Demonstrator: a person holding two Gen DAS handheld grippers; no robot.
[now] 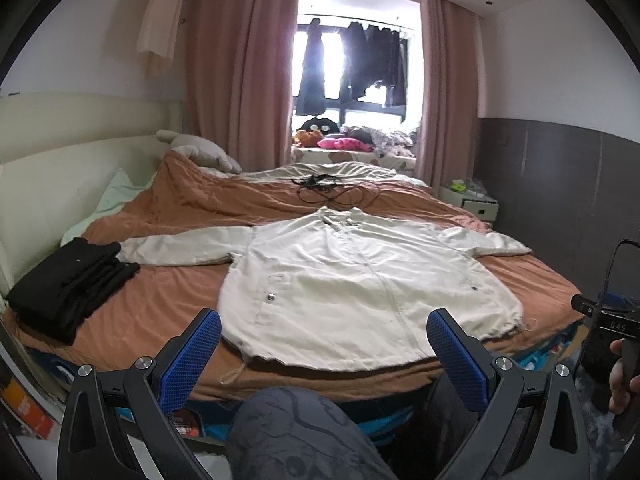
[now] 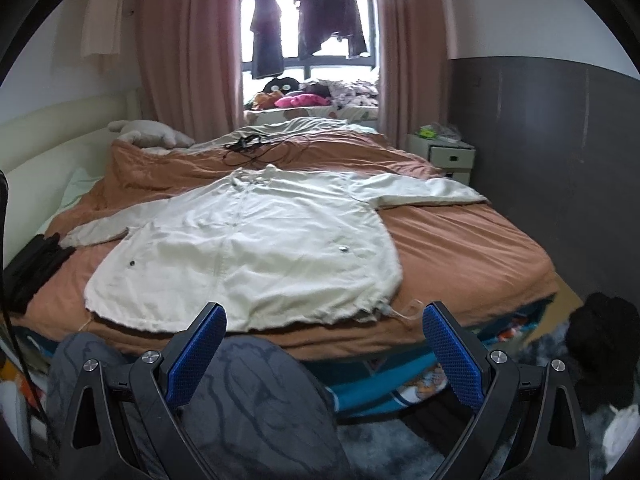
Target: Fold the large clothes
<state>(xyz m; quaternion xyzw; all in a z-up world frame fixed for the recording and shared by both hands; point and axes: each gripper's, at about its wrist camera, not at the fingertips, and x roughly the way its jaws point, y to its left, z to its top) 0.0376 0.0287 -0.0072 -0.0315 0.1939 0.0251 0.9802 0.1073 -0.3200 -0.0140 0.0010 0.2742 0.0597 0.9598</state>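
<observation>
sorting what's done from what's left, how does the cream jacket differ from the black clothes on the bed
The cream jacket lies spread flat with both sleeves out to the sides; the black clothes are folded into a compact stack. The jacket covers the middle of the bed; the stack sits near the left edge, by the jacket's sleeve end. Both rest on the orange cover, untouched by either tongs.

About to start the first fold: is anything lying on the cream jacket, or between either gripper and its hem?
Nothing visible. The cream jacket lies flat with sleeves spread, its top bare. Black cables sit beyond the collar, folded black clothes beside its sleeve. Left gripper and right gripper are open, short of the hem.
</observation>
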